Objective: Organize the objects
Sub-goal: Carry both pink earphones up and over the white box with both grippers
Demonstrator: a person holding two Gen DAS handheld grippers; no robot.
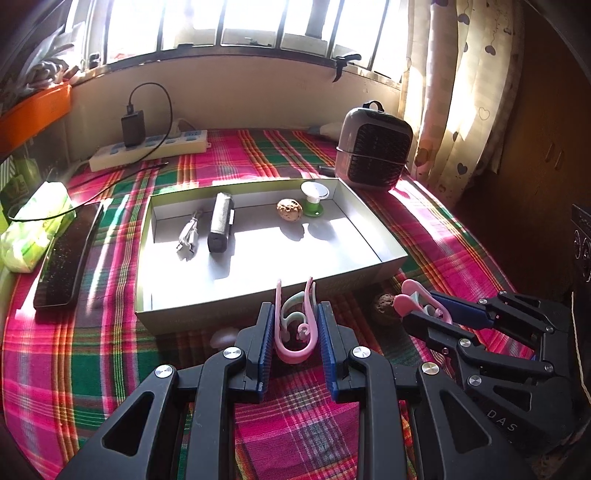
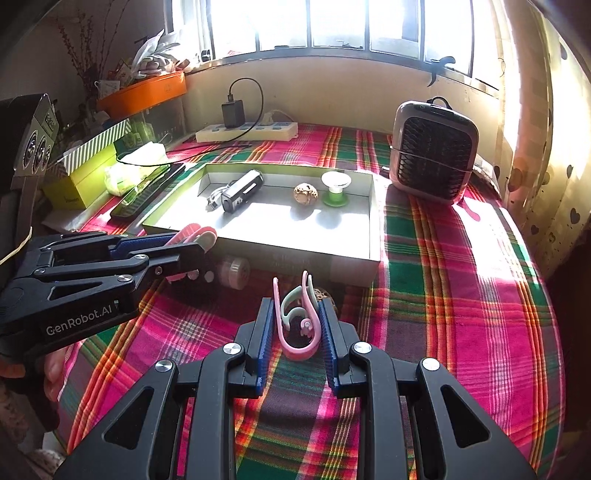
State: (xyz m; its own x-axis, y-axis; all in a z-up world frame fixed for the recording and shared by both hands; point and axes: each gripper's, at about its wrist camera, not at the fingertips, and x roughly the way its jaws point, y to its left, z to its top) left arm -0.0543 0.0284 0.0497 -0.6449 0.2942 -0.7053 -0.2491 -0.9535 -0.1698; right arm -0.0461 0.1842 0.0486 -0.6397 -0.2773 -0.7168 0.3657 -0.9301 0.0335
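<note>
Left wrist view gives me the room first: a barred window (image 1: 236, 22) blazing with sun along the back, a heart-print curtain (image 1: 454, 92) at the right, and under it all a bed or table in a pink-and-green plaid cloth (image 1: 110, 369) that fills most of the frame. On the cloth sits the shallow box (image 1: 388, 254), open top, holding a dark power bank (image 1: 221, 221), a white cable (image 1: 189, 238), a walnut (image 1: 290, 209) and a little green-based spool (image 1: 313, 199) along its far side; the near half of the box floor is bare. A small heater (image 1: 373, 147) stands by the box's far right corner, a power strip (image 1: 147, 149) at the back wall, a black comb-like tray (image 1: 66, 258) off the box's left edge. My left gripper (image 1: 295, 325) is pinched narrow on a pink clip (image 1: 293, 347), just short of the box's near wall. My right gripper (image 2: 295, 321) is likewise clamped on its own pink clip (image 2: 299, 350), same spot, open cloth to the right.
</note>
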